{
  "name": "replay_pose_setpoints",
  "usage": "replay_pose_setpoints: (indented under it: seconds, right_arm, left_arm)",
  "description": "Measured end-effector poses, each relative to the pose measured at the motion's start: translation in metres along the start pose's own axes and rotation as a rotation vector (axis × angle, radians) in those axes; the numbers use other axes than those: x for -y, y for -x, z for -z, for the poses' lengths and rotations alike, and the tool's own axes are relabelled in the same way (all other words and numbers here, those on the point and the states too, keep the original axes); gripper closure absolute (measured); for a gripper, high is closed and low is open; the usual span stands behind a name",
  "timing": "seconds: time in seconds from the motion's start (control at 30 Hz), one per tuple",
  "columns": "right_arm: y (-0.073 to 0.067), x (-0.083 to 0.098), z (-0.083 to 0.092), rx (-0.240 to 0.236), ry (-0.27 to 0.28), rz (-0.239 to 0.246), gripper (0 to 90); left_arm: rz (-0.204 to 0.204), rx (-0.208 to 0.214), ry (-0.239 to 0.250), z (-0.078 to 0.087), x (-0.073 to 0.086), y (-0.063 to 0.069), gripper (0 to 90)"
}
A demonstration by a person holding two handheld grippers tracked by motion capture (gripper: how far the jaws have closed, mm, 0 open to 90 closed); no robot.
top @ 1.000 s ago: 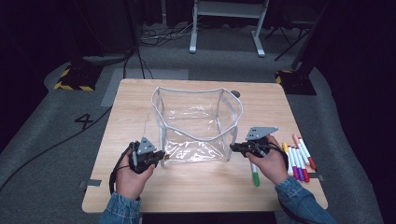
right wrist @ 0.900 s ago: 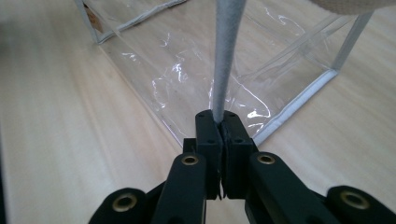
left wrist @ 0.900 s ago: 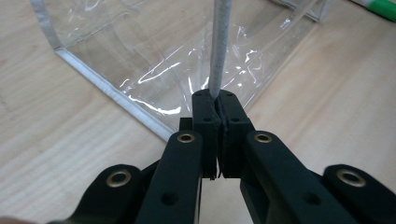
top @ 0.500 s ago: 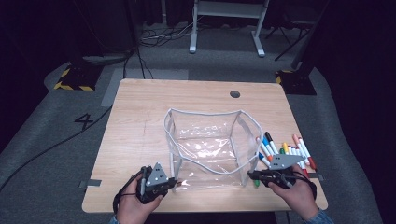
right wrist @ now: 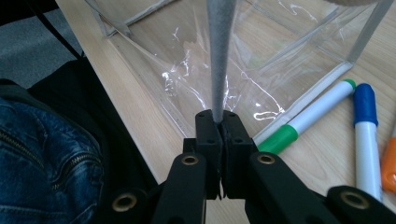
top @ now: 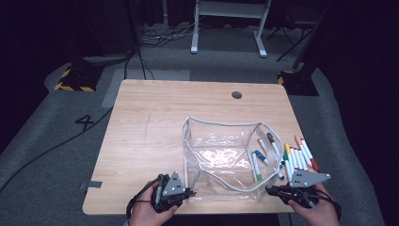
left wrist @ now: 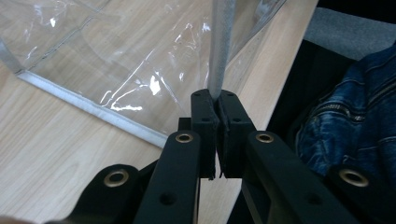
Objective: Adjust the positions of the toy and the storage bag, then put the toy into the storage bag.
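Both tongs, left (left wrist: 215,109) and right (right wrist: 219,122), clamp the clear bag's (top: 221,157) grey rim at the surface's near edge; next, likely release beside the markers (top: 299,157).

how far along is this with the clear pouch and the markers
Early stage. In hand: both grippers, left and right, are clamped shut on the grey rim of the clear plastic zip pouch, one at each near corner, holding its mouth wide open at the near table edge. Left: the coloured felt-tip markers lie loose on the wooden table beside the pouch; a few show through its clear wall, whether inside I cannot tell.
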State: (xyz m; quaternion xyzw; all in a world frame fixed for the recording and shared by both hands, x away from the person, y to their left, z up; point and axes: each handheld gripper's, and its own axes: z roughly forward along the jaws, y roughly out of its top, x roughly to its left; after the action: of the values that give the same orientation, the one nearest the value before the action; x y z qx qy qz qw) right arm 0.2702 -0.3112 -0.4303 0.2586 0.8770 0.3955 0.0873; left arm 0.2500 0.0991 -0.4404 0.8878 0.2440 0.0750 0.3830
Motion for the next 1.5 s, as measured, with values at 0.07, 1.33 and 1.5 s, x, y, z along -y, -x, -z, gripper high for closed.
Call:
replay_pose_setpoints:
  seconds: [0.07, 1.33, 1.5]
  right_arm:
    - [0.000, 0.006, 0.006, 0.010, 0.004, -0.012, 87.6]
    - [0.096, 0.034, 0.074, 0.356, -0.035, -0.263, 57.7]
    - [0.133, 0.040, 0.069, 0.410, -0.111, -0.307, 62.4]
  left_arm:
    - [-0.010, 0.023, 0.001, -0.005, -0.003, 0.004, 85.6]
    - [0.224, -0.305, -0.021, -0.015, 0.058, -0.104, 26.4]
    - [0.234, -0.306, -0.009, -0.026, 0.065, -0.104, 24.1]
